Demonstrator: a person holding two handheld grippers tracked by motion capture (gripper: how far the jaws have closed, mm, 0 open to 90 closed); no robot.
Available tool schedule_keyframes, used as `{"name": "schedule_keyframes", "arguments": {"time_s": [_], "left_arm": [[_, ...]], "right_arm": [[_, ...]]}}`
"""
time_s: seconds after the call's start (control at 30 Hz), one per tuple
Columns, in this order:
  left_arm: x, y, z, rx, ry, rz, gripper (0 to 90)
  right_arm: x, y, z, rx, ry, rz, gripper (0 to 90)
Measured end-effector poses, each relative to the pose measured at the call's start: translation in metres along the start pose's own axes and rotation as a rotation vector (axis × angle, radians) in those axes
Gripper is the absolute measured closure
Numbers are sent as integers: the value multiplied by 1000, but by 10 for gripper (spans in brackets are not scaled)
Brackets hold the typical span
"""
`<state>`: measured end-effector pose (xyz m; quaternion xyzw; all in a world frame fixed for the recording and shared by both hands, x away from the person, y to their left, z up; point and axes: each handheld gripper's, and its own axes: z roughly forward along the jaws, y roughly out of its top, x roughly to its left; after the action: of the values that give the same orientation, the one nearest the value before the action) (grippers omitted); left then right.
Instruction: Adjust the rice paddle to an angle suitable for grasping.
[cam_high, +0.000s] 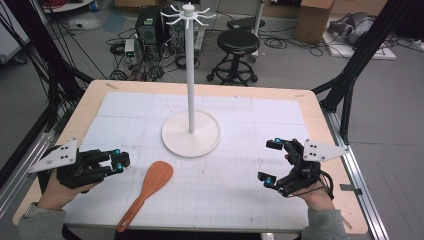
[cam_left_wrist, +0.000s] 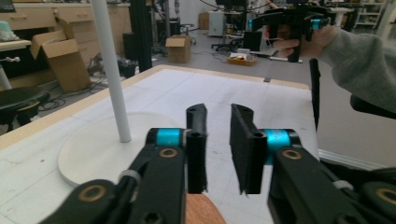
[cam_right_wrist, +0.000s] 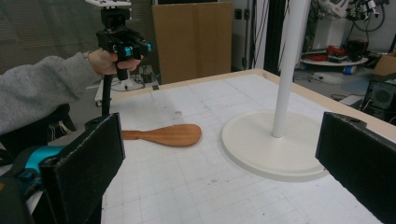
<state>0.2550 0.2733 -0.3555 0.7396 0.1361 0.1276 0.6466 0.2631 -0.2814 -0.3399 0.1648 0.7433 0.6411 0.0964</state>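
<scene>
Near the front edge of the bench (cam_high: 320, 125), left of its middle, lies the wooden spatula (cam_high: 148, 191), flat on the gridded mat. Its long axis runs on a slant: the broad blade points toward the white stand (cam_high: 191, 133) at the bench's centre, the narrow handle toward the front edge. The left gripper (cam_high: 120, 161) hovers just beside the blade, on the side toward the left edge, its fingers (cam_left_wrist: 196, 149) nearly closed with a narrow gap between them and nothing held. In the left gripper view the rounded blade shows right under those fingers. The right gripper (cam_high: 271, 162) hangs well apart, near the right edge, its fingers (cam_right_wrist: 88, 165) spread wide and empty. By my judgement the left hand is far the nearer; it would need to open its fingers and turn them across the spatula's slanted axis.
</scene>
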Motion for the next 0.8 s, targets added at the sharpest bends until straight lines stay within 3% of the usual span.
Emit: {"name": "schedule_keyframes", "arguments": {"time_s": [0.17,0.33,0.53,0.6,0.8], "left_arm": [[0,-2,0,16,-20,10,875],[3,-6,0,21,-27,-18,896],[5,-8,-3,-7,-32,-58,896],[5,-10,0,1,-1,-65,896],[6,-18,1,12,7,-83,895]], "right_arm": [[0,0,0,4,5,-1,1],[0,0,0,-1,9,0,1],[0,-1,0,4,8,2,1],[-1,-1,0,3,7,-3,1],[0,-2,2,11,13,-9,1]]}}
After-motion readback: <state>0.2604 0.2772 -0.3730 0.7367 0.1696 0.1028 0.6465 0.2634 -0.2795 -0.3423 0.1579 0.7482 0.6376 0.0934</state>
